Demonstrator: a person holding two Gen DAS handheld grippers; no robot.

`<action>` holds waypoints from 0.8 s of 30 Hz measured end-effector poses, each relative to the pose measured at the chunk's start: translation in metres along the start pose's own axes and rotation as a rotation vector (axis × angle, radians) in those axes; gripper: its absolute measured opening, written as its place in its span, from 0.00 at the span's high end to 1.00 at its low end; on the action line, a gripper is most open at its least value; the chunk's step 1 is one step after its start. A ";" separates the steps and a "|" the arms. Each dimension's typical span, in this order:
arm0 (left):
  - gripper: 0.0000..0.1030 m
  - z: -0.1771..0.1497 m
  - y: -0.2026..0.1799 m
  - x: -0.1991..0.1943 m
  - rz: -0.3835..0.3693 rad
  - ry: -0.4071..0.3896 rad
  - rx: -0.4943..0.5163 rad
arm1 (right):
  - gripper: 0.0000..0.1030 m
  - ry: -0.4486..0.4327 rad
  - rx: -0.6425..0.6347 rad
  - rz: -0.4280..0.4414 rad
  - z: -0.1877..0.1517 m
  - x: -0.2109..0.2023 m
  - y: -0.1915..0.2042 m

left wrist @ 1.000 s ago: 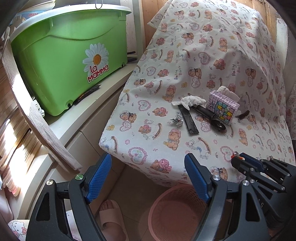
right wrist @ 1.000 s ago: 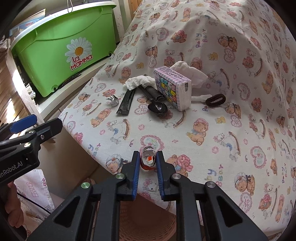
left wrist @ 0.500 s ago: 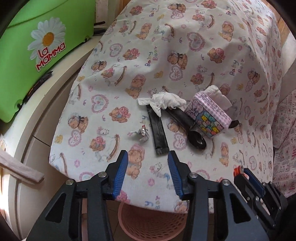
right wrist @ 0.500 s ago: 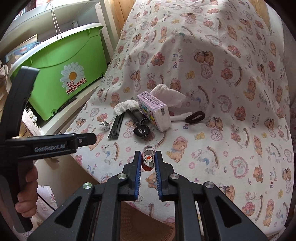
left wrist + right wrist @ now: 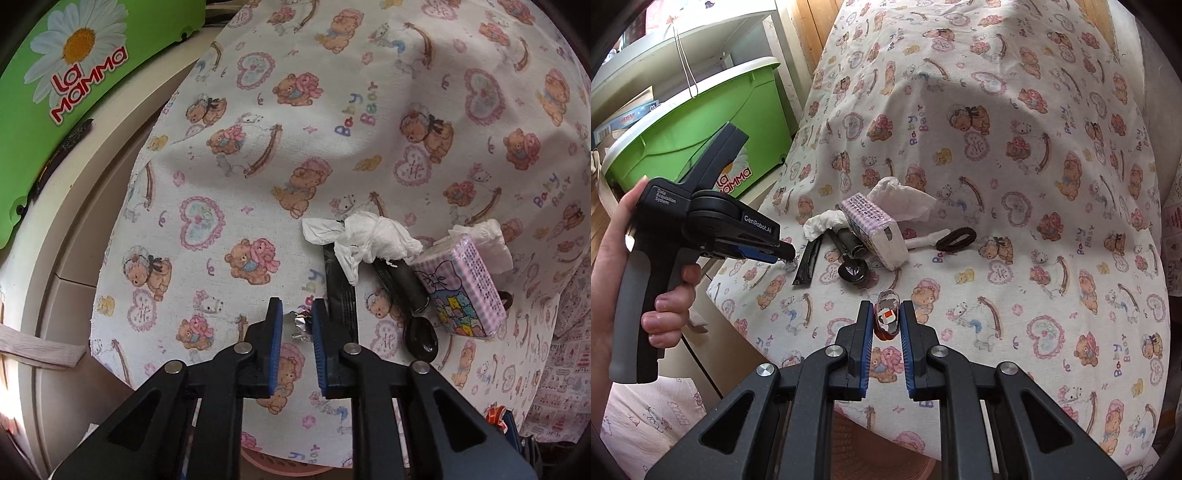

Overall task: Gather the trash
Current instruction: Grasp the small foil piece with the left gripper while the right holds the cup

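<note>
Left wrist view: left claw (image 5: 297, 320) closing around a crumpled foil wrapper (image 5: 300, 323) on the table (image 5: 258, 166), lower centre; right claw (image 5: 885, 319) grips a small red-and-silver wrapper (image 5: 886, 318).

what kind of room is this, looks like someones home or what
Most likely a home, perhaps a child's room or storage corner. A teddy-bear print cloth covers the surface, a green lidded storage bin sits on a shelf, and a tissue pack lies among the litter.

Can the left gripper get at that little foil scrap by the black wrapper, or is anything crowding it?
Probably yes. The left gripper already has its jaws closing around the foil scrap. The black wrapper lies just beside the right pad, close but apparently not between the jaws.
</note>
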State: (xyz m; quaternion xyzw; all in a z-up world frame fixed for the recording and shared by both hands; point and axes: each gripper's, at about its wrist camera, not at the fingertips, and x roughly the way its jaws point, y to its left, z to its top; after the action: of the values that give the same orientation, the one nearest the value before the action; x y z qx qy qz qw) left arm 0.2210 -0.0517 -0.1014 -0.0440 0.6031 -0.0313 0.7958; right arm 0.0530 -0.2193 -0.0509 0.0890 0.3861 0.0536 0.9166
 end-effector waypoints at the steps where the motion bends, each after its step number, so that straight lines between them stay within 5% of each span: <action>1: 0.97 -0.001 0.002 -0.001 -0.018 -0.001 -0.006 | 0.85 0.000 -0.001 -0.001 0.000 -0.001 0.000; 19: 0.97 -0.093 0.009 -0.100 -0.174 -0.095 0.072 | 0.85 -0.038 -0.039 0.020 -0.012 -0.031 0.011; 24: 0.97 -0.127 0.011 -0.112 -0.156 -0.149 0.105 | 0.85 -0.042 -0.098 0.034 -0.024 -0.043 0.022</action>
State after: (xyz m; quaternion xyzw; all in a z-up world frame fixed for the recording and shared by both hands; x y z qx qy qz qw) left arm 0.0679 -0.0330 -0.0294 -0.0512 0.5347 -0.1210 0.8348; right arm 0.0055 -0.2018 -0.0328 0.0518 0.3622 0.0861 0.9267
